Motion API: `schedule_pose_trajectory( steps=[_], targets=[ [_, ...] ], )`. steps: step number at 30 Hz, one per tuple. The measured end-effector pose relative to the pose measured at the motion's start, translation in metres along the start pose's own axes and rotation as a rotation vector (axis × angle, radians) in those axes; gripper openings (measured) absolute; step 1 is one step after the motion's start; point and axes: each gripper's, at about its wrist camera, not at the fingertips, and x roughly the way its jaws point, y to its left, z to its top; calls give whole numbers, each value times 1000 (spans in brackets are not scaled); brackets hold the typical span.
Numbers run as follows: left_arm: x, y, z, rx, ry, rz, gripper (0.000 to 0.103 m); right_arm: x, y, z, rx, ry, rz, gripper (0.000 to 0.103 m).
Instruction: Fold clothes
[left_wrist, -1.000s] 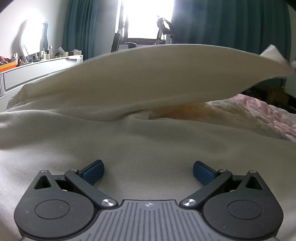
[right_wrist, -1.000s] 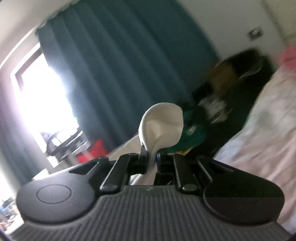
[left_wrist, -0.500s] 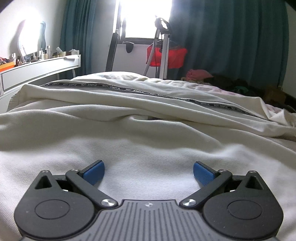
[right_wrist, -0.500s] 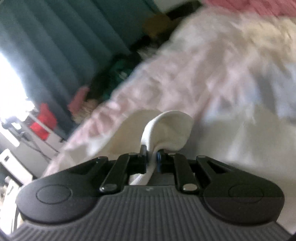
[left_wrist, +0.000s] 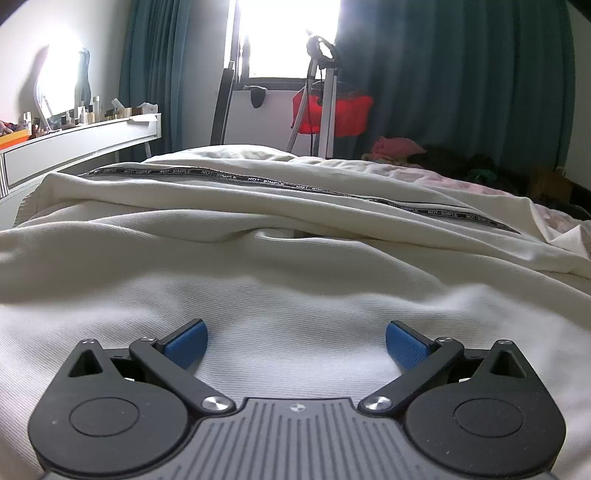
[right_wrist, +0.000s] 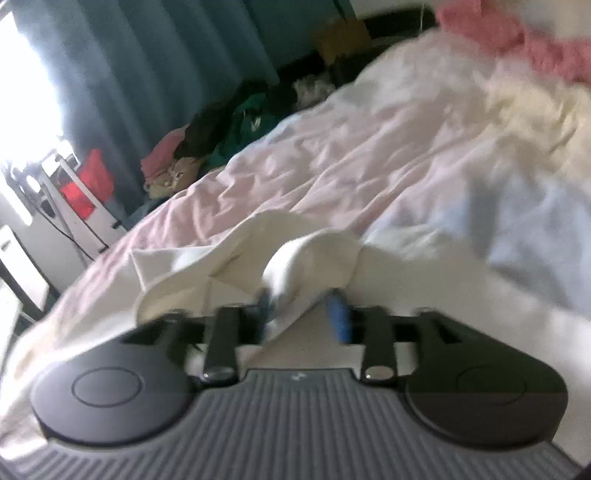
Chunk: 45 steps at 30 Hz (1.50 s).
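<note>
Left wrist view: my left gripper rests with jaws spread wide and empty on the cream ribbed-knit garment. The lifted panel now lies flat across the bed, so this fold has landed.

Right wrist view: my right gripper is opening, and the garment's corner slackens between the pads, released.

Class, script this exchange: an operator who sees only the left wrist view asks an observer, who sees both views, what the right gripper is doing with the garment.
Operator: I only see my open left gripper over cloth. Is the right one gripping?
Observer: No. The right gripper has its jaws opening, with a fold of the garment between them.
Operator: Where does that fold sit?
Observer: Bunched up on the pink sheet.
</note>
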Motion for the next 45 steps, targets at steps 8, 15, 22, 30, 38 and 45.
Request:
schedule_pose_trajectory(
  steps=[8, 15, 22, 30, 38, 45],
  targets=[
    [0, 0, -1, 0, -2, -1, 103, 3, 41, -10, -333, -10, 258, 76],
    [2, -4, -2, 18, 2, 15, 103, 68, 110, -21, -625, 136, 161, 44],
    [5, -12, -3, 57, 6, 50, 103, 112, 113, 58, -415, -79, 12, 7],
    [4, -9, -5, 52, 1, 49, 103, 215, 83, 91, -271, 104, -106, 14],
    [5, -5, -5, 46, -7, 43, 103, 181, 52, 100, -70, 55, -23, 89],
    [4, -2, -4, 34, -10, 29, 103, 68, 49, 71, -56, 36, -30, 89]
  ],
)
